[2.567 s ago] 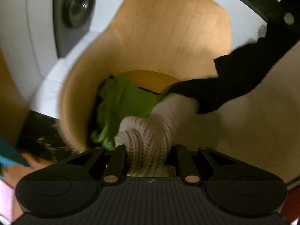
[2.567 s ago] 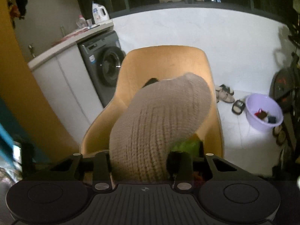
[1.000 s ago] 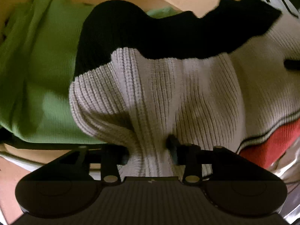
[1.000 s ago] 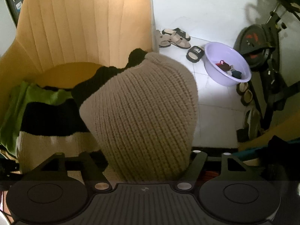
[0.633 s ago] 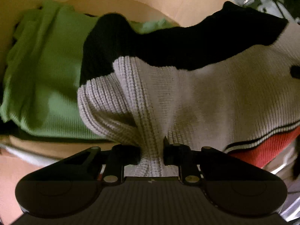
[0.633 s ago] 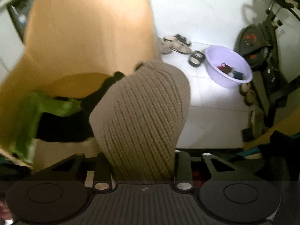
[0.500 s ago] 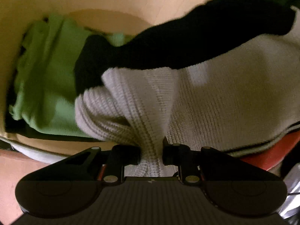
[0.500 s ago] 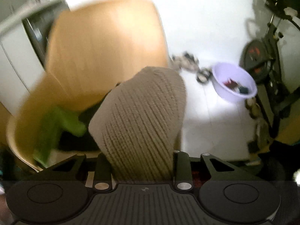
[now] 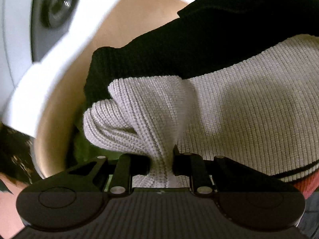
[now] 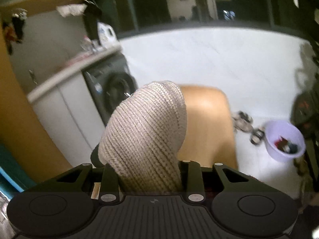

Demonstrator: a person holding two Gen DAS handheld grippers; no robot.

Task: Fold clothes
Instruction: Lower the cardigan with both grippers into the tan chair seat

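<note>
Left wrist showed your left tongs (image 9: 161, 160) pinching the sweater (image 9: 239, 107); right tongs (image 10: 150, 176) clamped its other fold. You needed both edges level and taut above the chair (image 9: 127, 29).

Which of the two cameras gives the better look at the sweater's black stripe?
The left wrist view: the sweater spreads wide there, its black stripe running across the top. The right wrist view shows only a beige knit bunch, with no clear stripe.
</note>
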